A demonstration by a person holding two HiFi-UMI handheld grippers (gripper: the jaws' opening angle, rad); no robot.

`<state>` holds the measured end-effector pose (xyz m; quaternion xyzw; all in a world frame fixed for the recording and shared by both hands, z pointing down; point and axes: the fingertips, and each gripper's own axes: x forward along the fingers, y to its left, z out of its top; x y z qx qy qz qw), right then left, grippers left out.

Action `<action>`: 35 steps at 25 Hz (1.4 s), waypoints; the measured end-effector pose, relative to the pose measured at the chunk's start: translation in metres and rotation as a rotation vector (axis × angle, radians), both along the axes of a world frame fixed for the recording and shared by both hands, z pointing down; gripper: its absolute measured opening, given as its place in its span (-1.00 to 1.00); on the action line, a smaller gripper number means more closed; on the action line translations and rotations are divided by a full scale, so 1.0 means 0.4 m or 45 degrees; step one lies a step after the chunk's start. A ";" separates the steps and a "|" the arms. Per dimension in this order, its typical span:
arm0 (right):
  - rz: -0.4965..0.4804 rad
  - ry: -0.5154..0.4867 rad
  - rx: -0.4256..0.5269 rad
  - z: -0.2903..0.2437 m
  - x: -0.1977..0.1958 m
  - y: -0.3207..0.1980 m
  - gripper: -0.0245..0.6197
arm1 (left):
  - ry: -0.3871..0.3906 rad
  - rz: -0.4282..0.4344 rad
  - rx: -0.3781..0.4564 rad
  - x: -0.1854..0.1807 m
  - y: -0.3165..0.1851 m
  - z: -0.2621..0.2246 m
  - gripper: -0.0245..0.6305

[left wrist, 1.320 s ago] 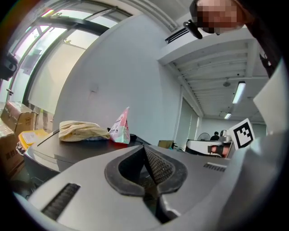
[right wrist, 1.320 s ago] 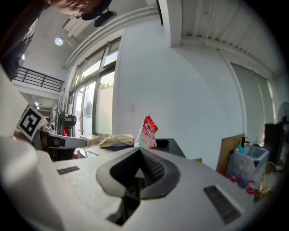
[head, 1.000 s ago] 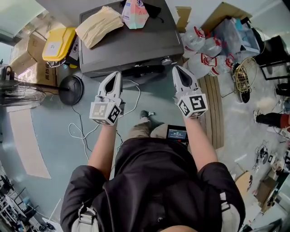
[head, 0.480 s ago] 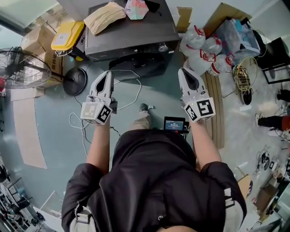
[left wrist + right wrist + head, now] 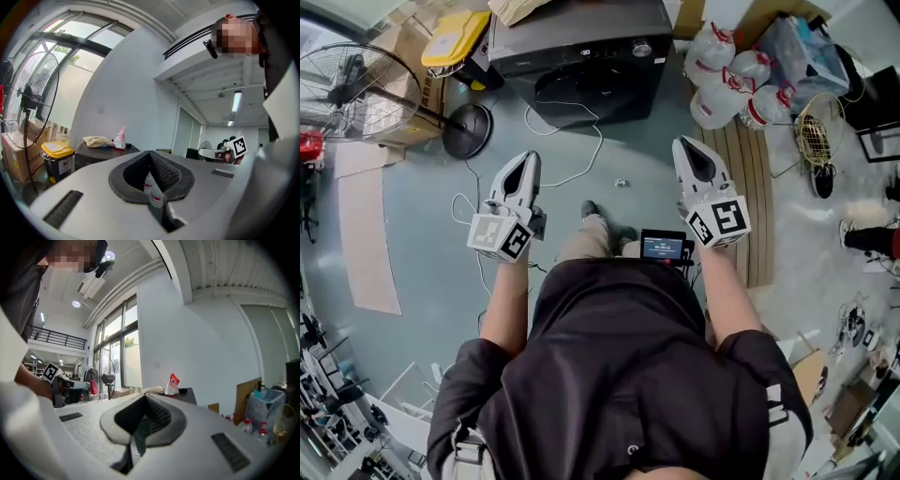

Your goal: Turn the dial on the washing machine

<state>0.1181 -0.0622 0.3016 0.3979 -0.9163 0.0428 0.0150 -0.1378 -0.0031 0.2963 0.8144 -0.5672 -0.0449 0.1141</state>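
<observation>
The dark washing machine [image 5: 581,56] stands at the top of the head view, its silver dial [image 5: 641,48] on the front panel at the right. My left gripper [image 5: 528,160] and right gripper [image 5: 685,146] are held level over the floor, well short of the machine. Both are shut with nothing between the jaws. In the left gripper view the shut left gripper [image 5: 151,161] points past the machine [image 5: 101,153], which stands far off at the left. The right gripper view shows my shut right gripper [image 5: 145,404] and only the machine's top [image 5: 186,393].
A standing fan [image 5: 366,89], a yellow-lidded bin [image 5: 457,37] and cardboard boxes are left of the machine. Large water bottles [image 5: 731,75], a wire basket [image 5: 815,141] and a wooden board [image 5: 752,197] lie to its right. A white cable [image 5: 572,173] trails across the floor.
Both grippers have drawn back from the washing machine together with the person. The machine now sits farther off at the top of the head view. Both jaws stay shut.
</observation>
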 end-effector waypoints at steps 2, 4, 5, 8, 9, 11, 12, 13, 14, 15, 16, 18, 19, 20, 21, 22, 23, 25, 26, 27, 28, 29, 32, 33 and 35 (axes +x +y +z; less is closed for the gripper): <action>0.004 0.015 -0.032 0.029 -0.005 0.042 -0.92 | 0.014 0.003 -0.014 -0.009 0.040 0.005 -0.94; 0.017 0.020 -0.042 0.041 -0.011 0.086 -0.92 | 0.032 0.009 -0.019 -0.021 0.076 0.006 -0.94; 0.021 0.021 -0.039 0.040 -0.018 0.111 -0.92 | 0.037 0.014 -0.016 -0.027 0.095 0.005 -0.94; 0.013 0.028 -0.034 0.040 -0.053 0.192 -0.92 | 0.052 0.038 -0.013 -0.048 0.159 0.016 -0.94; 0.010 0.032 -0.036 0.042 -0.067 0.219 -0.92 | 0.066 0.048 -0.018 -0.057 0.182 0.026 -0.94; 0.025 0.041 -0.039 0.045 -0.096 0.274 -0.92 | 0.095 0.066 -0.025 -0.081 0.232 0.045 -0.94; 0.041 0.041 -0.038 0.044 -0.114 0.301 -0.92 | 0.102 0.075 -0.023 -0.096 0.259 0.050 -0.94; 0.062 0.039 -0.034 0.041 -0.132 0.328 -0.92 | 0.101 0.081 -0.018 -0.113 0.287 0.052 -0.94; 0.086 0.039 -0.031 0.037 -0.150 0.353 -0.92 | 0.093 0.079 -0.014 -0.132 0.315 0.056 -0.94; 0.113 0.039 -0.030 0.037 -0.170 0.376 -0.92 | 0.076 0.066 -0.014 -0.155 0.343 0.061 -0.94; 0.140 0.039 -0.036 0.040 -0.191 0.398 -0.92 | 0.056 0.044 -0.017 -0.182 0.370 0.070 -0.94; 0.187 0.037 -0.073 0.063 -0.236 0.453 -0.92 | 0.024 0.005 -0.029 -0.240 0.434 0.091 -0.94; 0.202 0.040 -0.095 0.078 -0.259 0.485 -0.92 | 0.018 -0.011 -0.033 -0.267 0.469 0.102 -0.94; 0.209 0.052 -0.111 0.092 -0.280 0.513 -0.92 | 0.020 -0.028 -0.038 -0.294 0.501 0.114 -0.94; 0.207 0.070 -0.120 0.102 -0.301 0.535 -0.92 | 0.030 -0.049 -0.046 -0.319 0.525 0.126 -0.94; 0.198 0.091 -0.125 0.108 -0.321 0.551 -0.92 | 0.044 -0.070 -0.056 -0.342 0.544 0.137 -0.94; 0.182 0.114 -0.127 0.109 -0.339 0.564 -0.92 | 0.052 -0.087 -0.067 -0.363 0.558 0.146 -0.94; 0.149 0.153 -0.115 0.103 -0.365 0.583 -0.92 | 0.046 -0.103 -0.081 -0.388 0.580 0.157 -0.94; 0.136 0.160 -0.102 0.097 -0.368 0.591 -0.92 | 0.037 -0.102 -0.083 -0.390 0.589 0.158 -0.94; 0.126 0.161 -0.090 0.090 -0.364 0.598 -0.92 | 0.027 -0.095 -0.083 -0.386 0.597 0.157 -0.94; 0.118 0.160 -0.085 0.086 -0.357 0.605 -0.92 | 0.018 -0.085 -0.080 -0.378 0.604 0.155 -0.94; 0.113 0.160 -0.086 0.085 -0.347 0.611 -0.92 | 0.013 -0.071 -0.077 -0.366 0.611 0.152 -0.94; 0.128 0.146 -0.109 0.087 -0.312 0.606 -0.92 | 0.020 -0.047 -0.087 -0.335 0.611 0.145 -0.94; 0.135 0.138 -0.112 0.084 -0.300 0.599 -0.92 | 0.027 -0.054 -0.095 -0.327 0.605 0.141 -0.94; 0.133 0.127 -0.091 0.070 -0.270 0.591 -0.92 | 0.048 -0.066 -0.093 -0.300 0.592 0.125 -0.94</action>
